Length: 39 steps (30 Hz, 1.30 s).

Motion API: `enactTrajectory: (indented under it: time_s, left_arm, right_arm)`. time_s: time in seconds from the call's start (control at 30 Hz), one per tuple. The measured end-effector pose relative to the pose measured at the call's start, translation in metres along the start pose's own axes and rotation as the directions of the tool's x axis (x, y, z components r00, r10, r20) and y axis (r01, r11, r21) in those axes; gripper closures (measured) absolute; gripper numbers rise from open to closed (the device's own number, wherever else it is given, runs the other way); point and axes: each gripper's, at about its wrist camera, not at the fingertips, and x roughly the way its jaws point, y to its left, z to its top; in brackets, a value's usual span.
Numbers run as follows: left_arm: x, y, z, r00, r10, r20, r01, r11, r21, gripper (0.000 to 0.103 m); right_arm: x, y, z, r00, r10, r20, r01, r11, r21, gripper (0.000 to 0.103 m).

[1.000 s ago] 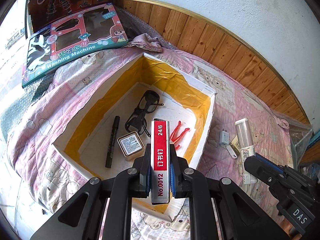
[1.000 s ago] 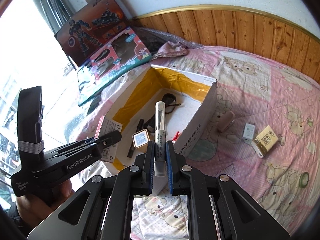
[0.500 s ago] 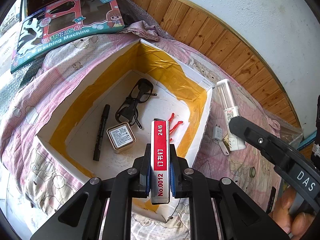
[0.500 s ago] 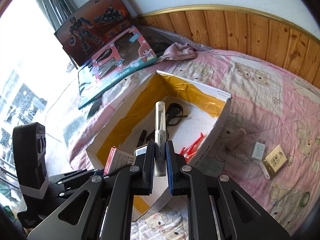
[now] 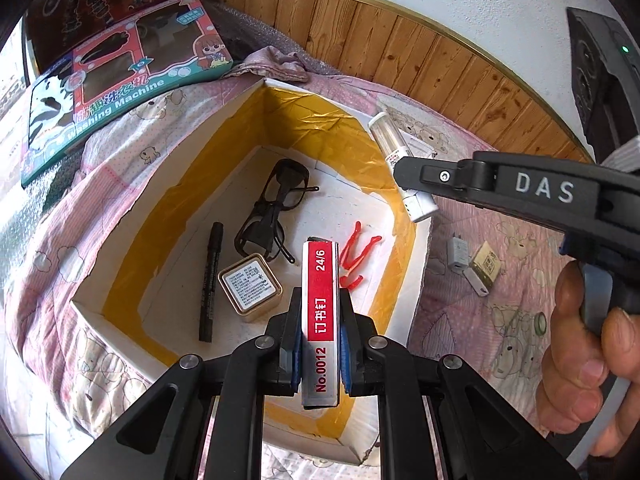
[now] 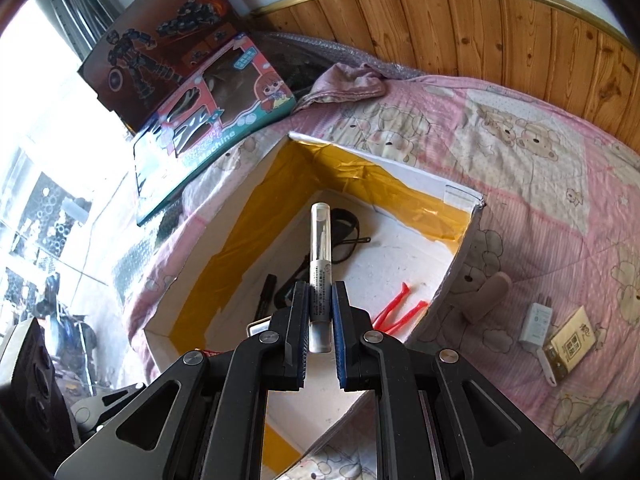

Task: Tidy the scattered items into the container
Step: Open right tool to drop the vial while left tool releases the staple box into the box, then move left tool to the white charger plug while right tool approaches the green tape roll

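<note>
Over the bed's open box (image 5: 404,312), both grippers (image 5: 320,344) (image 6: 320,320) grip items.

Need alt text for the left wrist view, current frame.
The left gripper holds a red-and-white staple box over an open white container lined with yellow tape. In the container lie black glasses, a black marker, a square tin and red clips. At right, the right gripper carries a clear tube over the rim.
</note>
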Motion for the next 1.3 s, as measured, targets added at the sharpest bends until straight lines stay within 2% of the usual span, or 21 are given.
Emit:
enactTrajectory:
  time_s: [0.33, 0.6, 0.67, 0.73, 0.8, 1.03, 1.3]
  left_arm:
    - [0.016, -0.002, 0.001, 0.999, -0.047, -0.02, 0.047, 0.999, 0.027, 0.088]
    - [0.037, 0.004, 0.003, 0.997, -0.055, -0.059, 0.056, 0.998, 0.014, 0.088]
    - [0.042, 0.006, 0.003, 0.996, -0.061, -0.068, 0.062, 0.998, 0.01, 0.088]
    - [0.046, 0.01, 0.003, 0.997, -0.039, -0.067, 0.038, 0.999, -0.012, 0.087]
    - [0.05, 0.015, 0.002, 0.997, -0.032, -0.069, 0.03, 0.999, -0.038, 0.078]
    - [0.04, 0.026, -0.001, 0.998, -0.042, -0.052, 0.038, 0.997, -0.073, 0.078]
    - [0.018, 0.023, -0.003, 0.999, -0.032, -0.028, 0.03, 0.997, -0.072, 0.078]
  right_arm:
    - [0.036, -0.012, 0.019, 0.998, -0.043, -0.048, 0.042, 0.999, -0.004, 0.092]
    - [0.06, -0.015, 0.025, 0.993, -0.067, -0.095, 0.065, 0.998, -0.024, 0.091]
    - [0.064, -0.015, 0.025, 0.992, -0.075, -0.1, 0.071, 0.997, -0.04, 0.09]
    - [0.065, -0.018, 0.025, 0.992, -0.08, -0.096, 0.078, 0.996, -0.031, 0.086]
    - [0.06, -0.023, 0.024, 0.995, -0.066, -0.081, 0.065, 0.998, -0.01, 0.083]
    - [0.016, -0.039, 0.01, 1.0, -0.001, -0.004, 0.001, 0.997, 0.076, 0.083]
    - [-0.017, -0.039, -0.039, 0.994, 0.106, 0.022, -0.108, 0.989, 0.101, 0.083]
